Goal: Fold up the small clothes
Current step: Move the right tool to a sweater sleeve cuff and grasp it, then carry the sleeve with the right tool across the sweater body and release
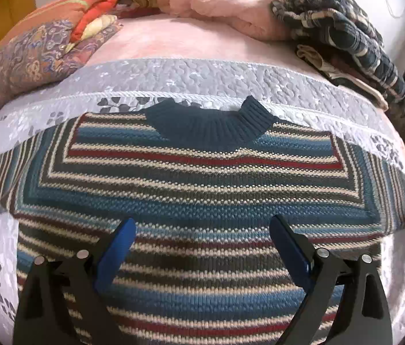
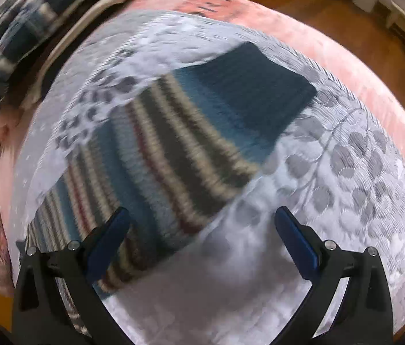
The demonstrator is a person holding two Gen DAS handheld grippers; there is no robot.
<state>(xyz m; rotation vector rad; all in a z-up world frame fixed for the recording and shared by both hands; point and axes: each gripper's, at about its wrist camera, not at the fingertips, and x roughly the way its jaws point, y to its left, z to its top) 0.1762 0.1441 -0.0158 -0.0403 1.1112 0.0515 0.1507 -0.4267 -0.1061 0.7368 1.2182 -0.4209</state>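
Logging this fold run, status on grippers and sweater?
Left gripper open, over the striped sweater body. Right gripper open, by its sleeve. Sweater flat on the grey quilt, unfolded. Nothing in the way.

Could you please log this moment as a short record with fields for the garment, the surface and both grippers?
garment: striped sweater, spread flat, collar away from camera
sleeve: dark cuff lies out on the quilt
surface: grey leaf-print quilt
left gripper: open, above sweater body
right gripper: open, above sleeve edge; view blurred
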